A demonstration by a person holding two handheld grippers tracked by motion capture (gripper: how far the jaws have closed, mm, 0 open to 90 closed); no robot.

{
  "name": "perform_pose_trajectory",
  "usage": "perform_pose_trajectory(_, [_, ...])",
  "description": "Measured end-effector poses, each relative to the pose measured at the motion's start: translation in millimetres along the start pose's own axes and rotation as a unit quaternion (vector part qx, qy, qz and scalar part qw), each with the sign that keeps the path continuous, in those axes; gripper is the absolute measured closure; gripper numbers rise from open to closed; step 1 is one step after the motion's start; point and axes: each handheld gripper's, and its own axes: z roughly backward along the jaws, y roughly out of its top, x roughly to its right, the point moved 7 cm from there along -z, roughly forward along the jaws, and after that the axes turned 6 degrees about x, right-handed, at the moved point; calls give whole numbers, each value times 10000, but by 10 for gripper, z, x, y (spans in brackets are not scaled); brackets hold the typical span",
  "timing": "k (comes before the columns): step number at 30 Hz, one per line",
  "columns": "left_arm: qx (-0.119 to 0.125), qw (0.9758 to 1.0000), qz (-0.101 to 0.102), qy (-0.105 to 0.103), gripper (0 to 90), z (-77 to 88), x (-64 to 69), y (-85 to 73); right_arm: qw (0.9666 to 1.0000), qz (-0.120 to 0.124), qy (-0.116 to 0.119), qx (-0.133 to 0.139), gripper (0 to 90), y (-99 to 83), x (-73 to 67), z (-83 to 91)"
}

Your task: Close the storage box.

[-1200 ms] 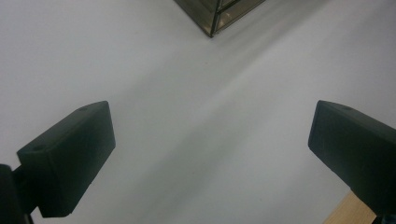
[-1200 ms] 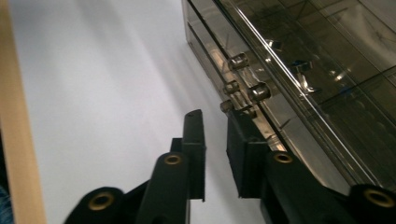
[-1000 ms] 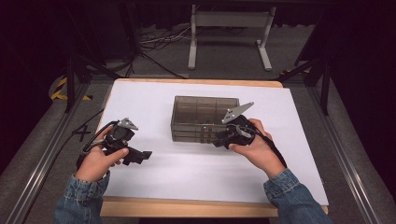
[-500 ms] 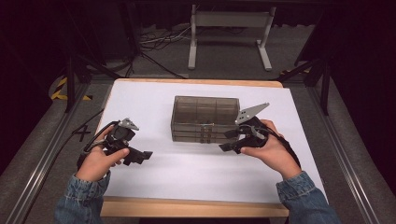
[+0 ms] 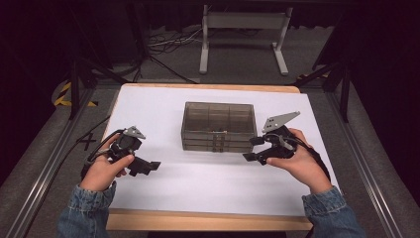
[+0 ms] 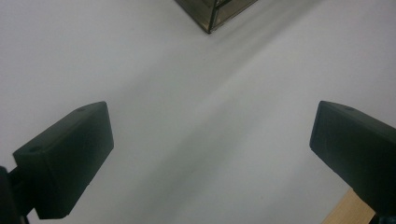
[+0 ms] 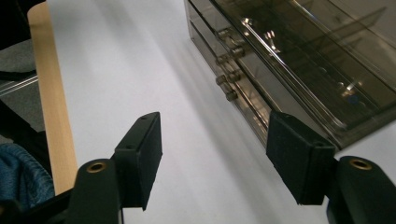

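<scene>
Since a second ago the right gripper has drawn back from the smoky drawer box toward the table's right edge, its jaws just opening wide with nothing between them. Now the box sits just beside it, mid-table, long axis parallel to the near edge, knobs facing the person. Over by the left edge, the left gripper gapes empty.

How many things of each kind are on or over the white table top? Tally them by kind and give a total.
Smoky clear drawer box: 1
Black hand-held gripper, left and right: 2
Total: 3
</scene>
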Motion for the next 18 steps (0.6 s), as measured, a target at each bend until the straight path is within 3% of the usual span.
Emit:
perform_pose_trajectory(8, [34,10000,-45,63,4,-27,-13,-50,9996,-89,-248,56,359,-159,120,145])
perform_pose_trajectory(18, [142,9996,181,135,4,-61,-66,-58,9980,-207,-553,217,355,-381,266,267])
